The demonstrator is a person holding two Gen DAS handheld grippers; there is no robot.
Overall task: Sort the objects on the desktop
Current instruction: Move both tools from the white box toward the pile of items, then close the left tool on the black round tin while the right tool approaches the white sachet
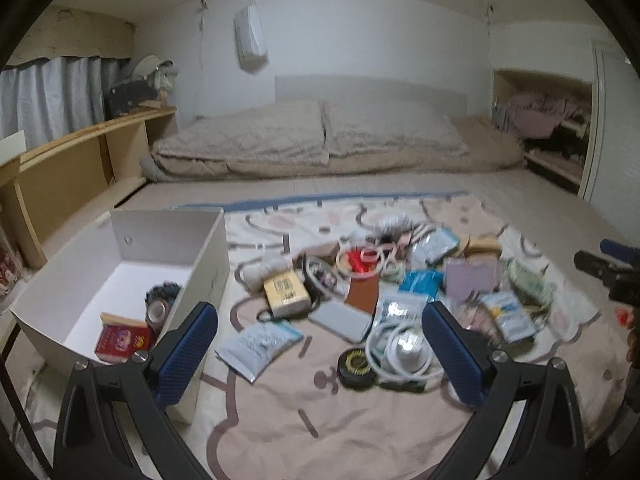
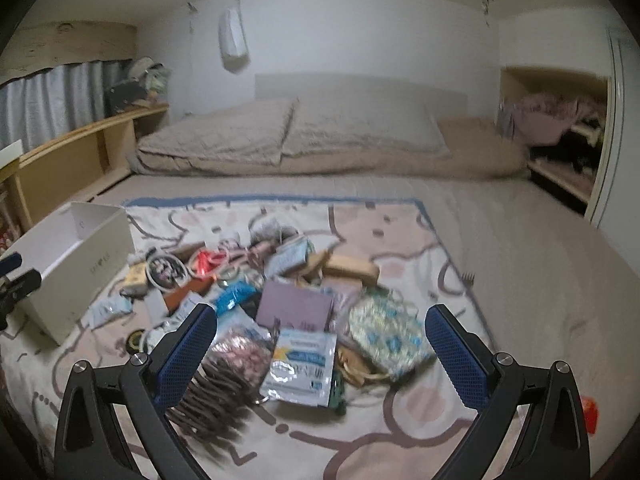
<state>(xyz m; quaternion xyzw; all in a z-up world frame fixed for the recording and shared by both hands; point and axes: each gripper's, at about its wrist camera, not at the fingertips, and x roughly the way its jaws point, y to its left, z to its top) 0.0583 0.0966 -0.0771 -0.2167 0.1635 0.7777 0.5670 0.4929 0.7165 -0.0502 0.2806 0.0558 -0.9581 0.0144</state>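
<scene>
Both your left hand-held gripper [image 1: 320, 354] and right hand-held gripper [image 2: 320, 356] hover spread and empty over the pile — the white box [image 1: 208, 248] sits alongside, ready to receive.

box [image 1: 120, 248] left of clutter pile [image 1: 384, 280], both on blanket [image 1: 320, 412].

Print on the packets [image 2: 298, 364] is too blurred to read.

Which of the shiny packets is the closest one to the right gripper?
The silver packet with the yellow and blue label, lying between the open right gripper fingers. The other packets lie farther back, toward the white box.
</scene>
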